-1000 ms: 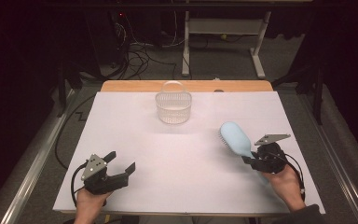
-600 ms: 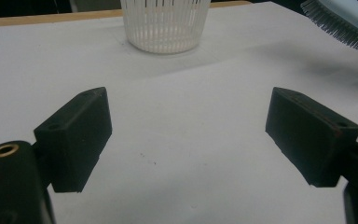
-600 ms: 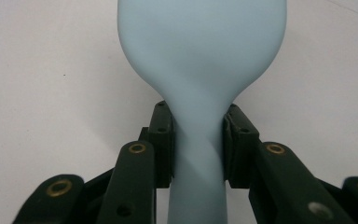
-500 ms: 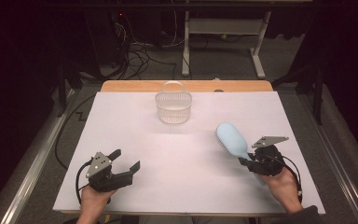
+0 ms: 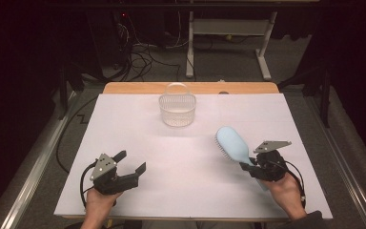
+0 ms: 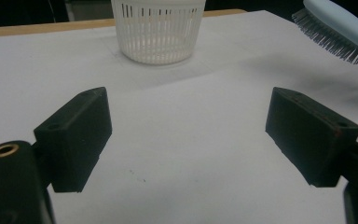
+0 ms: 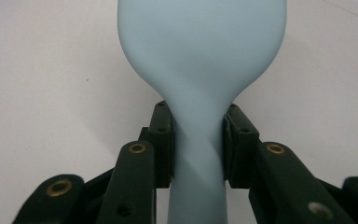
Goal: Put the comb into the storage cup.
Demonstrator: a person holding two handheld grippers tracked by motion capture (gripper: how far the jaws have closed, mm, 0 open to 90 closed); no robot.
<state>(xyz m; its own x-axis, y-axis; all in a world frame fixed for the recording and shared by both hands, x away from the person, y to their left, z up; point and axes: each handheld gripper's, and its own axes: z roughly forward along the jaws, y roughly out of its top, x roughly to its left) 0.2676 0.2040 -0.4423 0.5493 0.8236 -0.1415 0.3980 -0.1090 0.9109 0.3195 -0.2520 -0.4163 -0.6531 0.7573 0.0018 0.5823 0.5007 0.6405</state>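
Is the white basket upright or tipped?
Upright: the white basket stands on its base on the table, rim up, handle raised.

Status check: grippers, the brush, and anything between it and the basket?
Right gripper shut on blue hairbrush handle, brush held off the table. Left gripper open, holding nothing. White basket upright at far edge; bare white table between brush and basket.
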